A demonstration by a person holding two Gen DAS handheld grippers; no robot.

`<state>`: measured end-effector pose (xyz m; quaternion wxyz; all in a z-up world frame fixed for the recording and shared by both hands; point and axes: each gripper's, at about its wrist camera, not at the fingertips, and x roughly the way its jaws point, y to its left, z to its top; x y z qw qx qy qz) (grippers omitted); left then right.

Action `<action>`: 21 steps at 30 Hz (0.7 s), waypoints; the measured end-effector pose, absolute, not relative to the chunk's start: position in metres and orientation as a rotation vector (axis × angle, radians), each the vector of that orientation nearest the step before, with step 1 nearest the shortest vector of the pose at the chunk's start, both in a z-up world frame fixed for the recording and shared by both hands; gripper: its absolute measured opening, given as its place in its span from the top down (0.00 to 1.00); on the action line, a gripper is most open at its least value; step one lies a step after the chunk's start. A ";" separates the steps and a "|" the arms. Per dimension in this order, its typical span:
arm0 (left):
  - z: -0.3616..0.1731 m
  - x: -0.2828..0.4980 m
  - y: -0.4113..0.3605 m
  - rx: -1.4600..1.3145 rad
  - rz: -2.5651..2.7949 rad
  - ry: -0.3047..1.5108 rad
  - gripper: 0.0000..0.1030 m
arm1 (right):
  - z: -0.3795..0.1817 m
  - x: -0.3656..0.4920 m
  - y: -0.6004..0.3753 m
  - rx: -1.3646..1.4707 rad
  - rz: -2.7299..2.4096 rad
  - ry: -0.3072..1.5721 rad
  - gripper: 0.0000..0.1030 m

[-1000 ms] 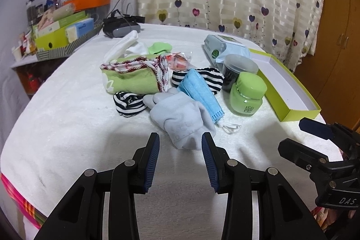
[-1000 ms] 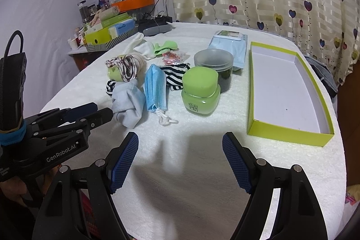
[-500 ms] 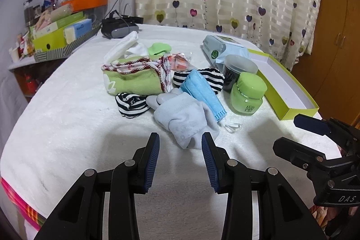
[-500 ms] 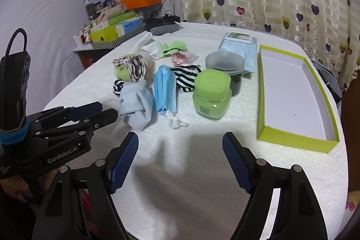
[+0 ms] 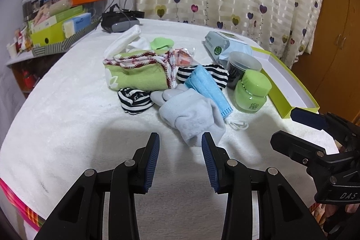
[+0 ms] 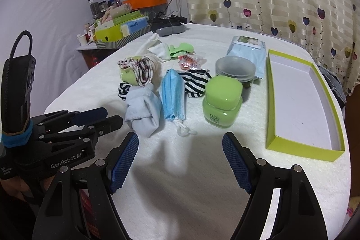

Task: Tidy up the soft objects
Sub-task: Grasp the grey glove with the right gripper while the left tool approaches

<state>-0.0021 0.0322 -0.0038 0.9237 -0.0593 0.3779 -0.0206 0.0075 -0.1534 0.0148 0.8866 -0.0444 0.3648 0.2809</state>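
A pile of soft things lies mid-table: pale grey-blue socks point(image 5: 193, 114) point(image 6: 144, 109), a blue face mask point(image 5: 207, 87) point(image 6: 173, 93), black-and-white striped socks point(image 5: 135, 100) point(image 6: 193, 82), a green towel with a red-white trim point(image 5: 139, 73) point(image 6: 135, 71), and white and green socks point(image 5: 144, 43) point(image 6: 171, 50) behind. My left gripper point(image 5: 180, 145) is open and empty just short of the grey-blue socks. My right gripper point(image 6: 180, 150) is open wide and empty, in front of the mask's ear loops.
A green jar point(image 5: 252, 91) point(image 6: 222, 102), a dark tub with a clear lid point(image 6: 235, 69), a wipes pack point(image 6: 247, 51) and a small red wrapper point(image 6: 190, 60) lie by the pile. An open lime-green box point(image 6: 301, 150) stands at the right. A cluttered shelf point(image 5: 56, 24) stands at the left.
Both grippers have drawn back slightly from the pile, and the views have shifted a little. Both stay open and nothing on the table has moved.
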 end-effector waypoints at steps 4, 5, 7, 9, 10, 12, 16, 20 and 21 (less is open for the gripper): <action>-0.004 -0.001 0.039 -0.130 -0.037 0.775 0.64 | 0.015 0.007 -0.147 -0.092 0.621 0.748 0.25; -0.004 -0.001 0.041 -0.131 -0.035 0.774 0.64 | 0.016 0.007 -0.145 -0.091 0.630 0.745 0.25; -0.003 -0.001 0.045 -0.131 -0.030 0.769 0.64 | 0.017 0.008 -0.141 -0.092 0.652 0.736 0.25; -0.002 0.000 0.050 -0.135 -0.023 0.761 0.64 | 0.016 0.009 -0.135 -0.098 0.664 0.732 0.25; -0.001 0.000 0.051 -0.136 -0.020 0.758 0.64 | 0.016 0.010 -0.133 -0.100 0.670 0.732 0.25; -0.001 0.001 0.056 -0.144 -0.014 0.754 0.64 | 0.015 0.013 -0.128 -0.105 0.681 0.734 0.25; -0.004 0.004 0.064 -0.150 0.013 0.756 0.64 | 0.011 0.016 -0.118 -0.117 0.701 0.742 0.25; -0.008 0.007 0.071 -0.165 0.032 0.770 0.63 | 0.009 0.018 -0.109 -0.132 0.720 0.748 0.27; -0.009 0.009 0.073 -0.165 0.039 0.772 0.63 | 0.008 0.020 -0.106 -0.136 0.724 0.748 0.28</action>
